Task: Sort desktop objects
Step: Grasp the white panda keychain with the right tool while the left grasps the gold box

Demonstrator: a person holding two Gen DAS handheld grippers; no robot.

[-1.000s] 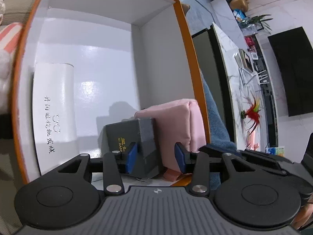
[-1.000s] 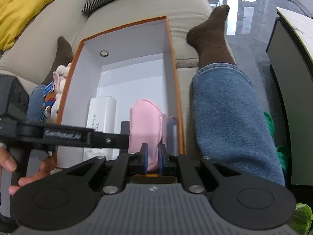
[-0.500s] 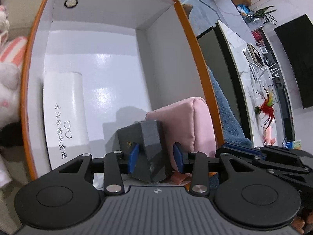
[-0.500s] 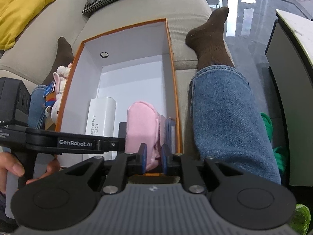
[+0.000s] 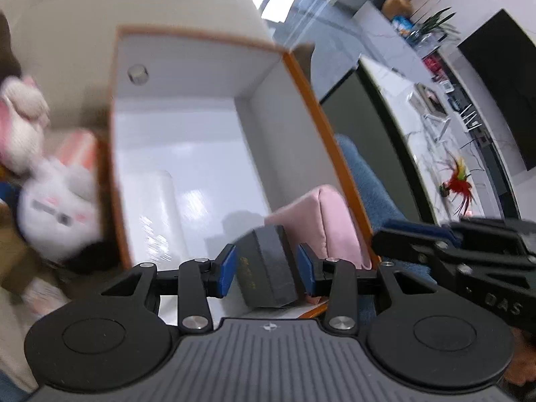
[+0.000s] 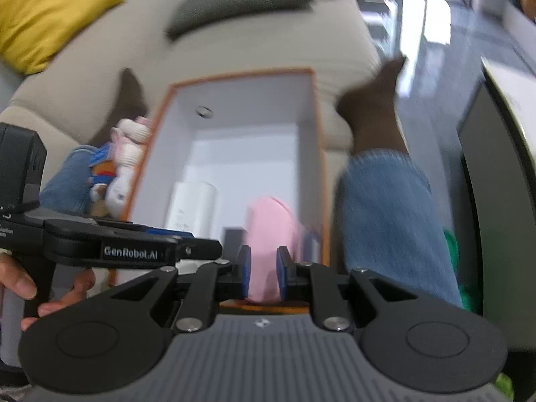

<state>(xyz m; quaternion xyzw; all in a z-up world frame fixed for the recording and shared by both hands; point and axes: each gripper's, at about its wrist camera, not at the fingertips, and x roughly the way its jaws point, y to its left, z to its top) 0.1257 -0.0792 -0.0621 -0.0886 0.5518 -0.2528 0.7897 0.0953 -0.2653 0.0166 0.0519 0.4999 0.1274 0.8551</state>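
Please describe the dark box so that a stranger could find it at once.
Look into the orange-edged box on the sofa. At its near end, a dark box stands tilted between a white carton and a pink pouch. It alone is dark grey.

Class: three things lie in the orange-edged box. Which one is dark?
The small black box, seen between the left gripper's pads. The pouch beside it is pink, the long case white.

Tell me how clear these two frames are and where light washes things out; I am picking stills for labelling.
Left wrist view: motion blur smears the plush rabbit and the box rim, and glare whitens the box floor; the dark case stays readable. Right wrist view: blur softens the sofa, sock and jeans; the pink pouch loses its edges. Both bend straight lines, fisheye.
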